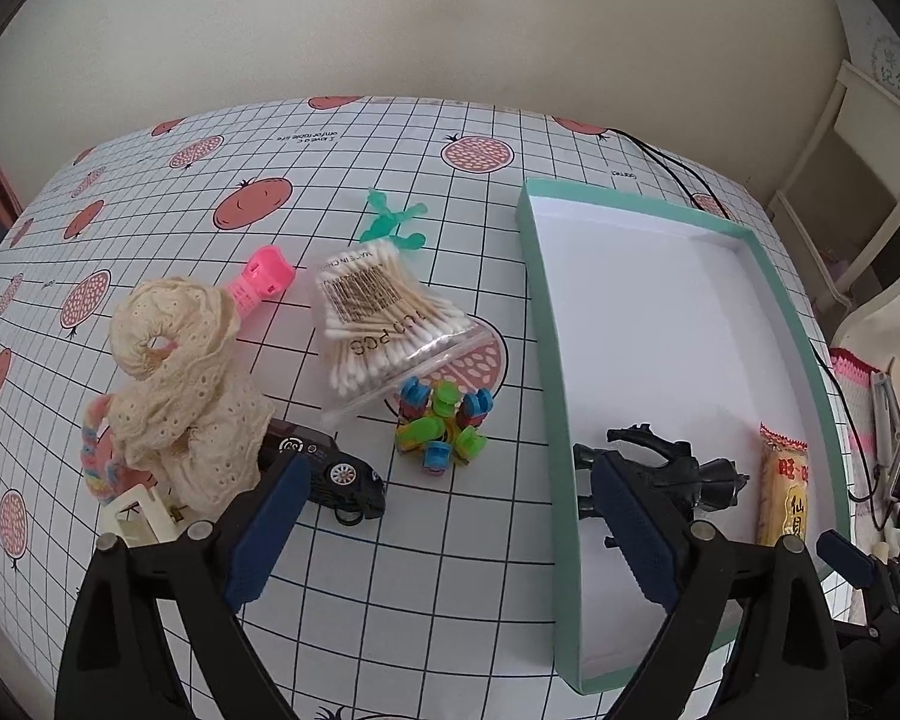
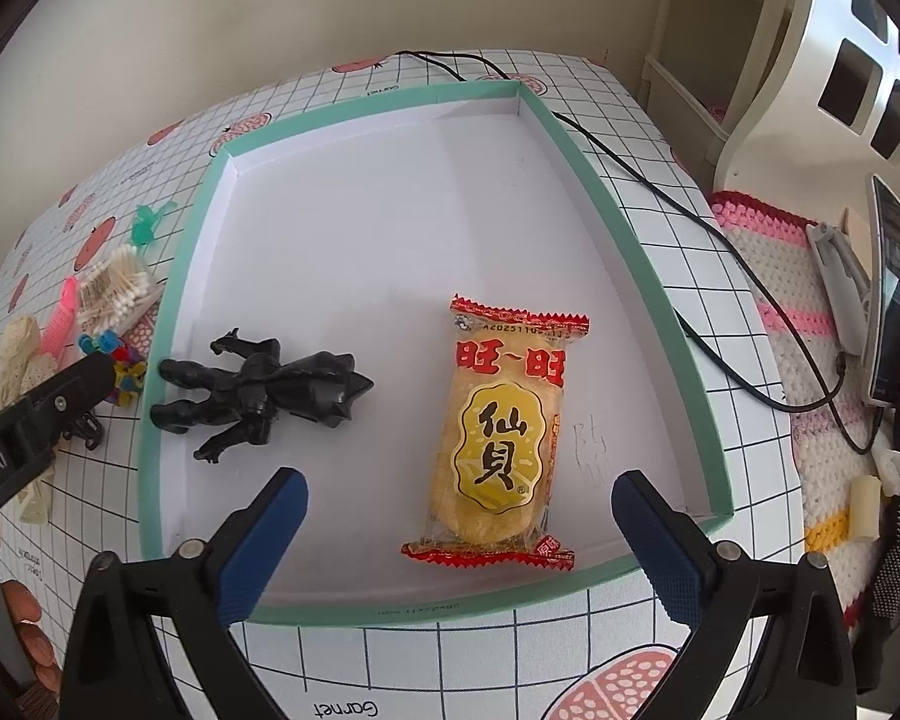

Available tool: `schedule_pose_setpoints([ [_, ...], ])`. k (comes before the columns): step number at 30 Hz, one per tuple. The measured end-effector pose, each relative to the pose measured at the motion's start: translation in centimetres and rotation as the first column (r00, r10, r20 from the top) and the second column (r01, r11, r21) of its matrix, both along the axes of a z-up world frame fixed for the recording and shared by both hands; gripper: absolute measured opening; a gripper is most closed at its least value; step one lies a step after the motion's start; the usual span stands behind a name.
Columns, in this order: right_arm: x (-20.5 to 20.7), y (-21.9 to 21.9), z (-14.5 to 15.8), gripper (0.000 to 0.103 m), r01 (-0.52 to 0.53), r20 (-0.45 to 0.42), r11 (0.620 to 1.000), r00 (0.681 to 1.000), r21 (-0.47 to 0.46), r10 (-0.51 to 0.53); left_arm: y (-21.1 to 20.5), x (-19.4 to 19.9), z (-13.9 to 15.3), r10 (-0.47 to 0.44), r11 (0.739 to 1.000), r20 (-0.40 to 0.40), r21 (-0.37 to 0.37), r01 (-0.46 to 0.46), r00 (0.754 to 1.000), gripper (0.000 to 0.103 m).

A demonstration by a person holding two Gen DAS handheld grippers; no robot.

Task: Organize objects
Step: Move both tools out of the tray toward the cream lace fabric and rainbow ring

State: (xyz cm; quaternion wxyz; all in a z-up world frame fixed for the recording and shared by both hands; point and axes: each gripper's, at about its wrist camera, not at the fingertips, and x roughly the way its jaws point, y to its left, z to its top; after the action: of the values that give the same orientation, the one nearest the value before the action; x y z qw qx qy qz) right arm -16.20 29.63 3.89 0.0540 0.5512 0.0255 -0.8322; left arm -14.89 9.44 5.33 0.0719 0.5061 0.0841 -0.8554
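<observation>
A shallow green-rimmed box (image 1: pixel 547 324) with a white floor lies on the right of the table. Inside it are a black toy figure (image 2: pixel 258 396) and a yellow rice-cracker packet (image 2: pixel 498 432). My right gripper (image 2: pixel 459 534) hangs open above the box's near end, the packet between and beyond its fingers, not touching. My left gripper (image 1: pixel 450 516) is open over the tablecloth, left of the box. A black toy car (image 1: pixel 330 468) sits just beyond its left finger (image 1: pixel 264 516). The colourful clip cluster (image 1: pixel 444 426) lies ahead of it.
On the cloth left of the box: a cream lace cloth (image 1: pixel 180 384), a pink comb (image 1: pixel 264 276), a bag of cotton swabs (image 1: pixel 384 318), a green toy (image 1: pixel 390 222). A black cable (image 2: pixel 660 192) runs past the box's right side. A phone on a stand (image 2: pixel 888 294) is at the right.
</observation>
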Motion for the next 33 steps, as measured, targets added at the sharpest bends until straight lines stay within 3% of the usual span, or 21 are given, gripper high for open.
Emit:
schedule_pose_setpoints([
  [7, 0.2, 0.2, 1.3, 0.103, 0.042, -0.064, 0.999, 0.997, 0.002, -0.042, -0.4, 0.2, 1.1, 0.009, 1.000, -0.043, 0.007, -0.009, 0.999, 0.095],
  [15, 0.4, -0.8, 3.6, 0.103, 0.102, -0.139, 0.991, 0.984, -0.083, -0.113, -2.3, 1.2, 3.4, 0.046, 0.999, -0.127, 0.028, -0.043, 0.991, 0.095],
  [22, 0.7, -4.7, 4.3, 0.103, 0.026, -0.166, 0.995, 0.985, -0.095, -0.042, -5.6, 2.0, 4.3, 0.120, 0.993, -0.105, 0.003, -0.120, 0.987, 0.095],
  [28, 1.4, -9.5, 4.3, 0.103, -0.112, -0.177, 0.988, 0.980, -0.107, 0.092, -10.1, 2.7, 3.8, 0.206, 0.976, -0.062, 0.080, -0.201, 0.977, 0.095],
  [33, 2.4, -13.1, 4.1, 0.103, -0.192, -0.181, 0.974, 0.969, -0.121, 0.169, -13.4, 3.4, 4.1, 0.263, 0.965, -0.053, 0.028, -0.261, 0.963, 0.095],
])
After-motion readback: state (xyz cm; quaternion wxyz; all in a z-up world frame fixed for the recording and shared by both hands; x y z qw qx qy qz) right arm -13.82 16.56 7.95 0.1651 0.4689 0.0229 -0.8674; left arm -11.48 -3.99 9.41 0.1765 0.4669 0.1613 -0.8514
